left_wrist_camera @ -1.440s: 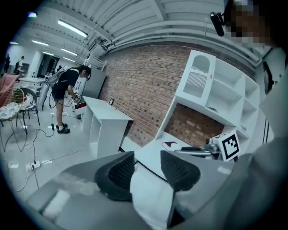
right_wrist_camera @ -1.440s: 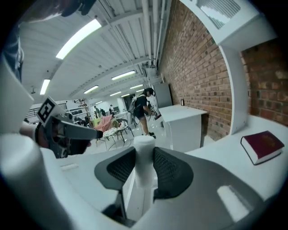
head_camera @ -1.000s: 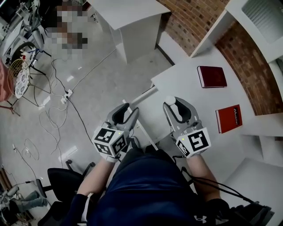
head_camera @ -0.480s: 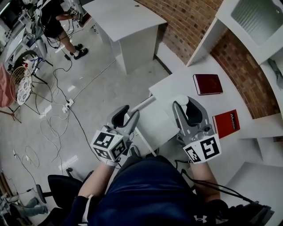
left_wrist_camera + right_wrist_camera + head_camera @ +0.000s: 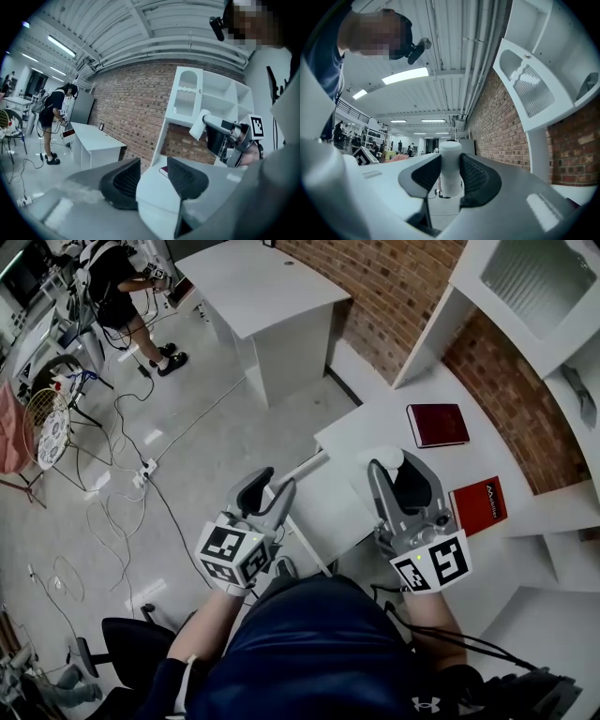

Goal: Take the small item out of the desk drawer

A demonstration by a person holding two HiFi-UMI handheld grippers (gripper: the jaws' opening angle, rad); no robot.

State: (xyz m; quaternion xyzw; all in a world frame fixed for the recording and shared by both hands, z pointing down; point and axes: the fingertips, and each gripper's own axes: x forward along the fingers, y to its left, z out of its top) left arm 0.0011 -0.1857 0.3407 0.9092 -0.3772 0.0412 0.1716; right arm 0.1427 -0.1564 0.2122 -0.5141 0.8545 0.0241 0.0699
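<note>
The right gripper (image 5: 392, 465) is pinching the small white cylinder (image 5: 450, 161) between its ribbed pads and holding it in the air over the front edge of the white desk (image 5: 375, 423). At its 9 o'clock in the head view, the left gripper (image 5: 270, 482) is hovering with its jaws spread around nothing. A red book (image 5: 438, 425) is lying on the desk at 1 o'clock, and a second red book (image 5: 483, 504) at 3 o'clock.

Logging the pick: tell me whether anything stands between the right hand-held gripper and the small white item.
Nothing visible does: the right hand-held gripper is shut on the small white item, holding it above the white desk.
</note>
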